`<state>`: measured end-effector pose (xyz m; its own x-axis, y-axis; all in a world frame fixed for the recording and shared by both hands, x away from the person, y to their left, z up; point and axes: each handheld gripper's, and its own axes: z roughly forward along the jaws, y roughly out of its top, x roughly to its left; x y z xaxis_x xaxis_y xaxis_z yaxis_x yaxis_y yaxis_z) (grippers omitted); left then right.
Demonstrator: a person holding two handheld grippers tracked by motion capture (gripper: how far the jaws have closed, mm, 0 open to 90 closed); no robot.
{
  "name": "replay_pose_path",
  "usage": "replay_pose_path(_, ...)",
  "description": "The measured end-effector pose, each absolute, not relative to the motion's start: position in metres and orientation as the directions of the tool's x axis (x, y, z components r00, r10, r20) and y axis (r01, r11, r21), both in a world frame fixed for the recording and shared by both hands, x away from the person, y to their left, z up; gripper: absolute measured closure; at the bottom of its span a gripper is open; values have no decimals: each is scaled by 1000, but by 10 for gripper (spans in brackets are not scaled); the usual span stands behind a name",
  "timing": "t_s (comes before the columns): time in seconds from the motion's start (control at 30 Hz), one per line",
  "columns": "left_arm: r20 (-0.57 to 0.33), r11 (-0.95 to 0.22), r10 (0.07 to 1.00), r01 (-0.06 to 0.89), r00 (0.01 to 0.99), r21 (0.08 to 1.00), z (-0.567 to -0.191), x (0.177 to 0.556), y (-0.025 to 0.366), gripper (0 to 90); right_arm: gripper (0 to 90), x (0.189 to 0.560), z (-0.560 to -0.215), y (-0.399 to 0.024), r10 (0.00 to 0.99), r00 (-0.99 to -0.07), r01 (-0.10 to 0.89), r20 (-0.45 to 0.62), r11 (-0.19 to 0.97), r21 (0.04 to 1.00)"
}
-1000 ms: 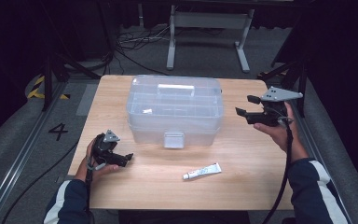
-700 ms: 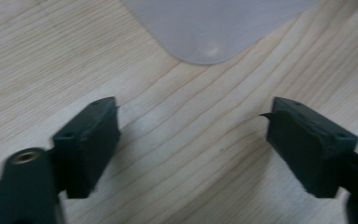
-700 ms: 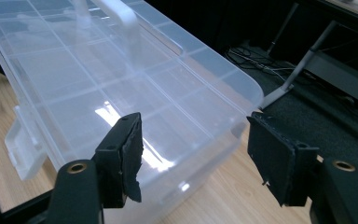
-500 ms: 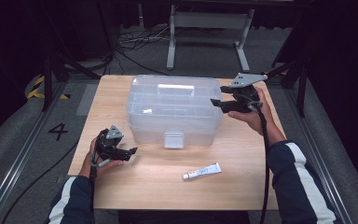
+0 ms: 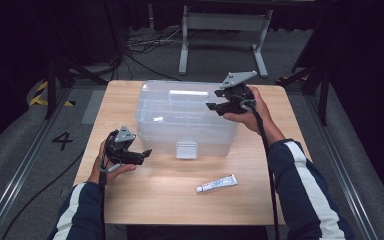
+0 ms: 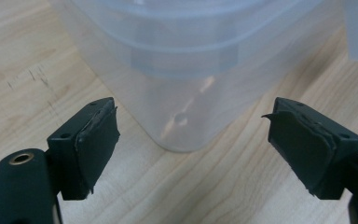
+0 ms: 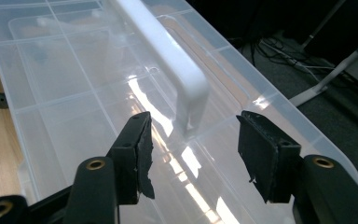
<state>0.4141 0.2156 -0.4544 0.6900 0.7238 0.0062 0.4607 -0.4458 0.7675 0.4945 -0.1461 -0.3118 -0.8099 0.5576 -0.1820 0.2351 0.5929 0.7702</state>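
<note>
1. Right hand [image 5: 252,112] – raised over the table [image 5: 260,200], forearm entering from 5 o'clock; the right gripper [image 5: 215,106] points toward 9 o'clock across the lid of the clear plastic box [image 5: 180,125].
2. Its jaws stand apart and have just been closing; the end of the white handle [image 7: 177,79] lies ahead of them, untouched, nothing between the pads.
3. Left hand [image 5: 111,162] – low, at 8 o'clock from the box; the left gripper [image 5: 142,155] points at the box's near left corner.
4. Its jaws are spread wide, holding nothing, having narrowed slightly; the corner lies beyond the tips.
5. The box sits at table centre; a small tube [image 5: 216,183] lies at its 5 o'clock.
</note>
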Motion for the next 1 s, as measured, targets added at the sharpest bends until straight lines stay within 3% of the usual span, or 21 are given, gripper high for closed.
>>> replay_pose_path(0.13, 4, -448, 709, 447, 705, 774, -450, 418, 211, 166, 488, 504, -311, -136, 553, -810, 244, -196, 621, 745)
replay_pose_path(0.5, 9, -427, 722, 436, 692, 793, -446, 425, 208, 157, 727, 515, -313, -114, 528, -824, 244, -204, 656, 714)
replay_pose_path(1.0, -35, -398, 714, 447, 699, 801, -445, 413, 205, 186, 746, 505, -317, -121, 529, -820, 225, -220, 650, 726)
